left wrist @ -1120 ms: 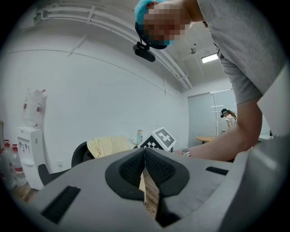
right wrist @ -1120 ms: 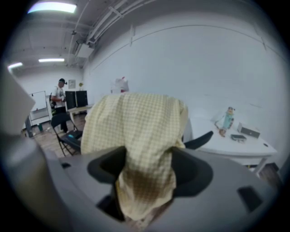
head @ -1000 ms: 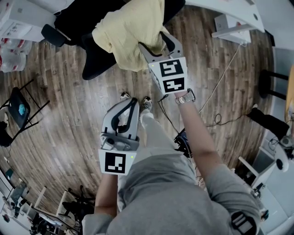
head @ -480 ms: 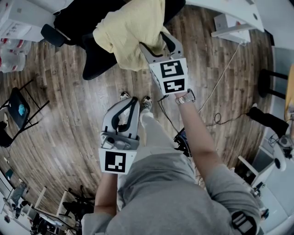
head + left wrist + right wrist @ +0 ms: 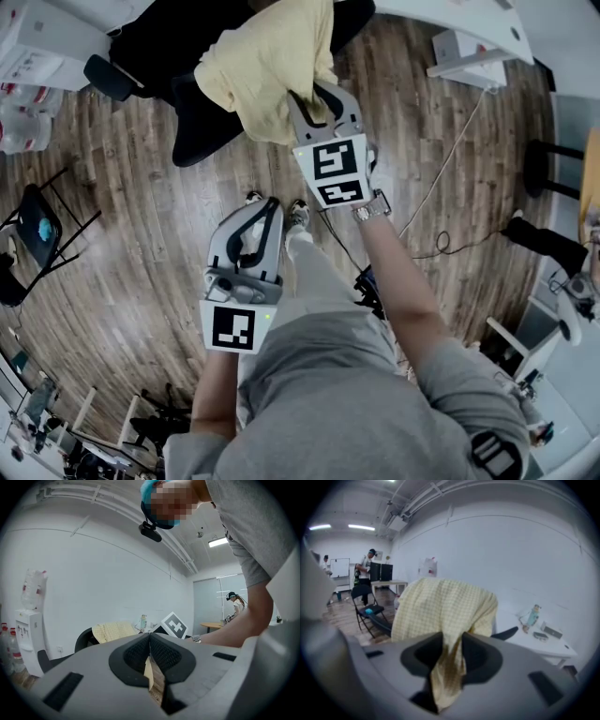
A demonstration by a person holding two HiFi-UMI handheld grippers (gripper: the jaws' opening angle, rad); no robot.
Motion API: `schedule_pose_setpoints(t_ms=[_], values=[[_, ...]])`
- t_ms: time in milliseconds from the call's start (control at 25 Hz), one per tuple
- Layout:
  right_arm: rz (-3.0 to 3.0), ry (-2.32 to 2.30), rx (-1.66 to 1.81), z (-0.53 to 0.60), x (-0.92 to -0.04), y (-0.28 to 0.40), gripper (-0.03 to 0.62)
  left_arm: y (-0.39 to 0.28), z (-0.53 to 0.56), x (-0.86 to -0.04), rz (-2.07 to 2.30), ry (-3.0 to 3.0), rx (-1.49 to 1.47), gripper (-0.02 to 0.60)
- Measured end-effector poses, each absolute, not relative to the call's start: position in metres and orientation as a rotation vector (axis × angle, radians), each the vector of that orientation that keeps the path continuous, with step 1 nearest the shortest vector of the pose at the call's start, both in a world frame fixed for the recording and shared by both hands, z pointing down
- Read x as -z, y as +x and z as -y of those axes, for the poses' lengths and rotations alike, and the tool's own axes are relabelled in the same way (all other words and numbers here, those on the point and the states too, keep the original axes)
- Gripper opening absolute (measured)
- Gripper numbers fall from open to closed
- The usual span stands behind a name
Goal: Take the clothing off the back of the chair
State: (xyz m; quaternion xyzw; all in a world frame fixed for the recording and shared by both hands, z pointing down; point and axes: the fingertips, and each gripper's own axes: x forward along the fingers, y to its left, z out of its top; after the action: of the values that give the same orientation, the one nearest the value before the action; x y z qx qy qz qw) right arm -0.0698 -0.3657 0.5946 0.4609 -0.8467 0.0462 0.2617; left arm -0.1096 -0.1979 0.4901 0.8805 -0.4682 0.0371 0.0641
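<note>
Wood floor is seen under black chair. Yellow checked clothing is draped over chair back, w/ lower edge pinched by right gripper; its jaws have just been closing and fabric is clamped btwn them. Lower down, left gripper is held nr person's legs, jaws pressed together, nothing btwn.

Pale yellow checked clothing over black chair back
</note>
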Motion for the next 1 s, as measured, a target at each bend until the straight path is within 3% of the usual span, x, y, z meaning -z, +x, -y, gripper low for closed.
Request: schedule_pose_setpoints(t_ms=[360, 440, 1000], values=[[2.325, 1.245, -0.263, 0.364, -0.591, -0.071, 0.113, -0.113, 0.193, -0.484, 1.384, 2.681, -0.093, 0.032], [2.334, 1.274, -0.303, 0.362, -0.588, -0.068, 0.064, -0.113, 0.19, -0.483, 1.374, 2.683, -0.085, 0.032], [2.304, 1.362, -0.35, 0.357, -0.571, -0.062, 0.061, -0.135, 0.19, -0.477, 1.301, 2.736, -0.102, 0.032]])
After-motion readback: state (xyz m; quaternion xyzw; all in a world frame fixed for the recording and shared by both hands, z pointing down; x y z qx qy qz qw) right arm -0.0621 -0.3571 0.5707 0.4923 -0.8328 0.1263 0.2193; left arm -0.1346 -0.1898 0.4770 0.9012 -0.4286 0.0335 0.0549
